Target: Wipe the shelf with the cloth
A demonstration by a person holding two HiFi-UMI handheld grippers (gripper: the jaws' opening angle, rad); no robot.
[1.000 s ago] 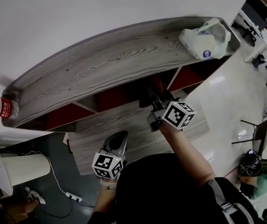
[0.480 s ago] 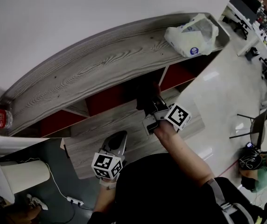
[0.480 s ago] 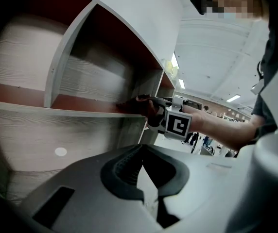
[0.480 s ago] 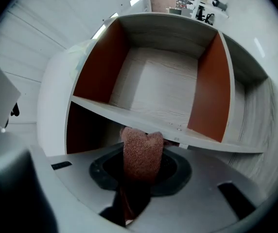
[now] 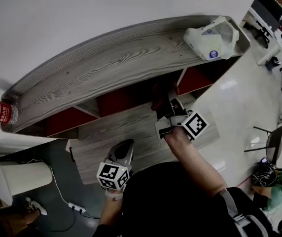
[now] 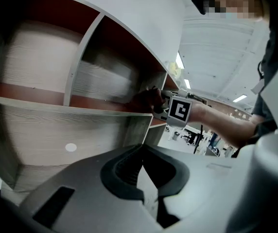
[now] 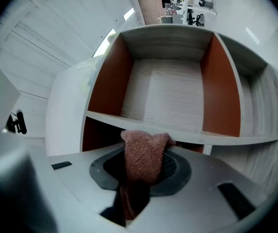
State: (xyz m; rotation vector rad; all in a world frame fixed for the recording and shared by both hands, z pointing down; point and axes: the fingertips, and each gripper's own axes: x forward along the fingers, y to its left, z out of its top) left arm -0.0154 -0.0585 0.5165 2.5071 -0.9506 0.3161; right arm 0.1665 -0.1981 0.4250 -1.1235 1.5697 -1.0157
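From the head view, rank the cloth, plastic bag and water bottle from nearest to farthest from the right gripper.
1. cloth, in the right gripper's fingers.
2. plastic bag, shelf top, right end.
3. water bottle, far left end.

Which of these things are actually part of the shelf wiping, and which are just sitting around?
In the job: shelf; reddish cloth; right gripper, clamped on the cloth.
Just lying about: white plastic bag on the shelf top; water bottle at its other end; power strip on the floor.
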